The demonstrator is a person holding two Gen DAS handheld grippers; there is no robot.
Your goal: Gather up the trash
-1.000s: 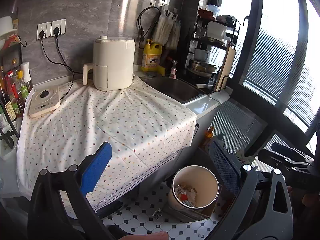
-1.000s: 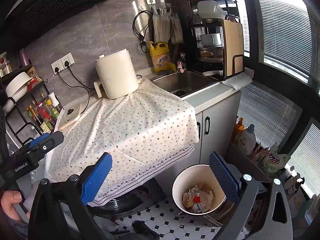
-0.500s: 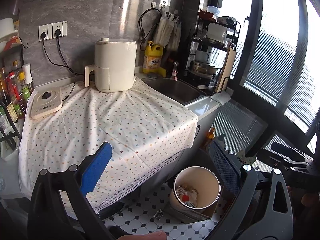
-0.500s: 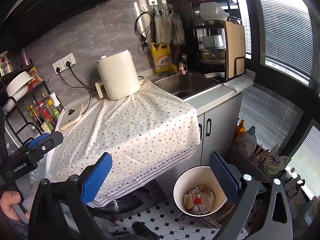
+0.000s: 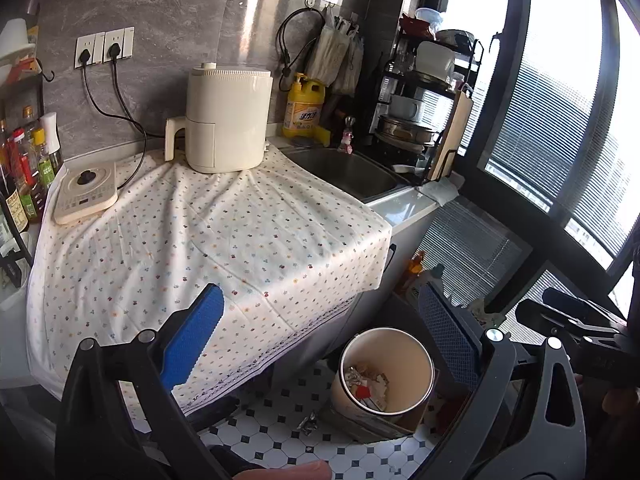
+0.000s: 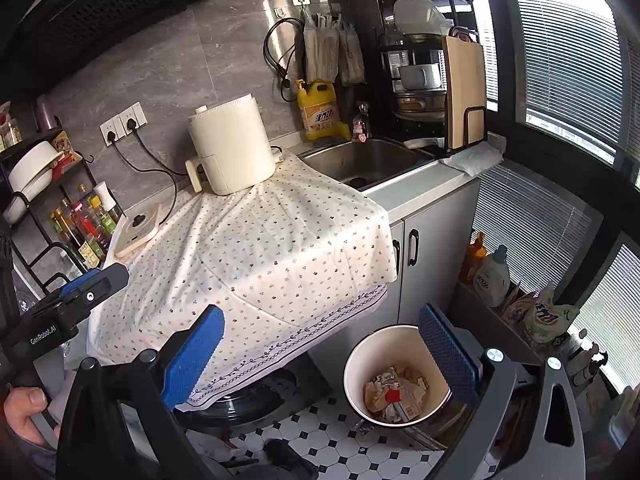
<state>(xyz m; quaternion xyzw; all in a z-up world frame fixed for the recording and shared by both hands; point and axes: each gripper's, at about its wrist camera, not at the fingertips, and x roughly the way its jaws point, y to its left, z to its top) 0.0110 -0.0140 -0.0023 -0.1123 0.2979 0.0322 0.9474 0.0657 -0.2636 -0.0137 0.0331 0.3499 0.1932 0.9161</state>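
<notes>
A round white trash bin (image 5: pixel 416 348) stands on the tiled floor below the counter's right end, with crumpled paper trash (image 5: pixel 366 386) and a red scrap inside; it also shows in the right wrist view (image 6: pixel 356 360), with its trash (image 6: pixel 394 394). A small crumpled scrap (image 5: pixel 307 426) lies on the floor left of the bin. My left gripper (image 5: pixel 320 336) is open and empty, held above the counter's front edge. My right gripper (image 6: pixel 320 340) is open and empty, up above the bin. The counter's dotted cloth (image 5: pixel 208 240) carries no loose trash.
On the cloth stand a cream air fryer (image 5: pixel 226 118) and a small white cooker (image 5: pixel 86 194). A sink (image 5: pixel 348 172), a yellow detergent jug (image 5: pixel 304 106) and a dish rack (image 5: pixel 420 120) are to the right. A bottle rack (image 5: pixel 24 168) is at far left. Bottles (image 6: pixel 492 276) stand by the window.
Both grippers have drifted slightly back and up; the counter and bin sit a little lower in both views. Both stay open and empty.
</notes>
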